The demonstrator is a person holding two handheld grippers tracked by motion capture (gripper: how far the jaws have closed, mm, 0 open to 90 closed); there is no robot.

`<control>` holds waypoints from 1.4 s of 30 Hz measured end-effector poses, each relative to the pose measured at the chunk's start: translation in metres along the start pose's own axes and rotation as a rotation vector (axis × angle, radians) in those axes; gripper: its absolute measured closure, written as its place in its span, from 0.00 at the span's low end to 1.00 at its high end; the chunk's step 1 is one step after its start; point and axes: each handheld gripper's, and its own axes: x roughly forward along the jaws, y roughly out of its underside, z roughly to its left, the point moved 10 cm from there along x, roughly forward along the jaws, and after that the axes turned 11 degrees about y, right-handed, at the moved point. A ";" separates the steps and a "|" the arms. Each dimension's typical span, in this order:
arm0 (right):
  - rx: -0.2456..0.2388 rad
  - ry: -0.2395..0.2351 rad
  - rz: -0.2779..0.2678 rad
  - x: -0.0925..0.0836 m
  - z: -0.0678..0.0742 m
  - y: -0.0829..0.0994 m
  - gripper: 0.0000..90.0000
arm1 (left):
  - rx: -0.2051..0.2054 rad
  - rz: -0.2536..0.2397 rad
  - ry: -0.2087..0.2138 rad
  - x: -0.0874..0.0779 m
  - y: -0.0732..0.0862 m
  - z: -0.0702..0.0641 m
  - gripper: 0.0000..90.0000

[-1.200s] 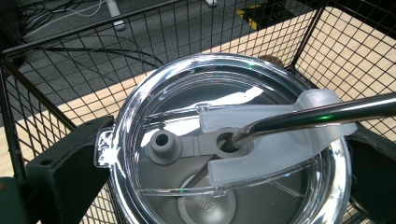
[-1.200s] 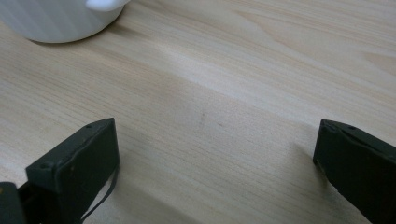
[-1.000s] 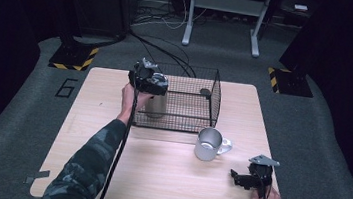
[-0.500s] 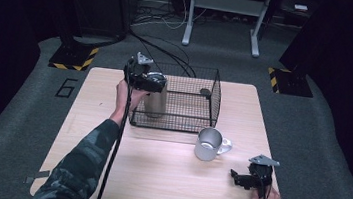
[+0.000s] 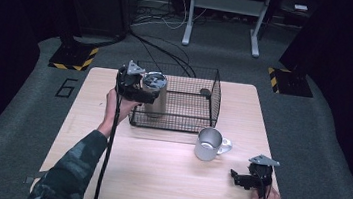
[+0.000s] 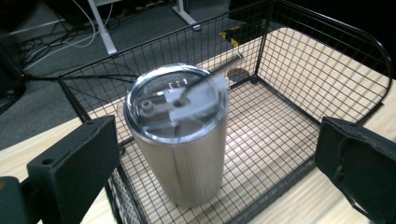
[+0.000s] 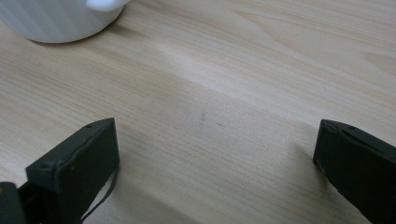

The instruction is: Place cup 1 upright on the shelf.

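Two jaws of left gripper [image 6: 219, 154] now spread wide, drawn back from lidded steel tumbler [image 6: 180, 140]; tumbler stands released in black wire basket [image 5: 199, 99], near-left corner. Right gripper [image 5: 246, 178] idle, jaws apart, beside steel mug [image 5: 208, 144].

Light wooden table [image 5: 106, 172] on grey carpet [image 5: 15, 126]; white desk frame [image 5: 224, 14] behind; black cables [image 5: 159, 52]; two yellow-black striped bases [image 5: 73, 57]; dim surroundings.

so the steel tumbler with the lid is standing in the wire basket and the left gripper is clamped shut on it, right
Not quite. The tumbler does stand upright in the wire basket, but the left gripper is open: the left gripper view shows its jaws spread wide on either side of the tumbler, touching nothing.
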 end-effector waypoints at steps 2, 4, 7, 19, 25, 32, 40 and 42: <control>0.005 0.001 0.004 0.000 0.000 0.000 0.00 | 0.009 0.005 -0.003 -0.004 0.004 -0.002 0.00; 0.000 0.000 -0.001 0.000 0.000 0.000 0.00 | 0.014 0.010 -0.004 -0.009 0.011 -0.003 0.00; 0.000 0.000 -0.001 0.000 0.000 0.000 0.00 | 0.012 0.014 -0.008 -0.016 0.023 -0.004 0.00; -0.001 -0.001 0.000 0.000 0.000 0.000 0.00 | -0.036 0.050 -0.041 -0.040 0.091 0.001 0.00; -0.001 0.000 0.000 0.000 0.000 0.000 0.00 | -0.086 0.062 -0.053 -0.045 0.123 0.005 0.00; -0.002 0.000 0.000 0.000 0.000 0.000 0.00 | -0.134 0.113 -0.080 -0.043 0.171 0.011 0.00; 0.002 -0.001 0.002 0.000 0.000 0.000 0.00 | -0.168 0.166 -0.123 -0.045 0.219 0.019 0.00; 0.003 -0.001 0.002 0.000 0.000 0.000 0.00 | -0.178 0.176 -0.131 -0.047 0.228 0.021 0.00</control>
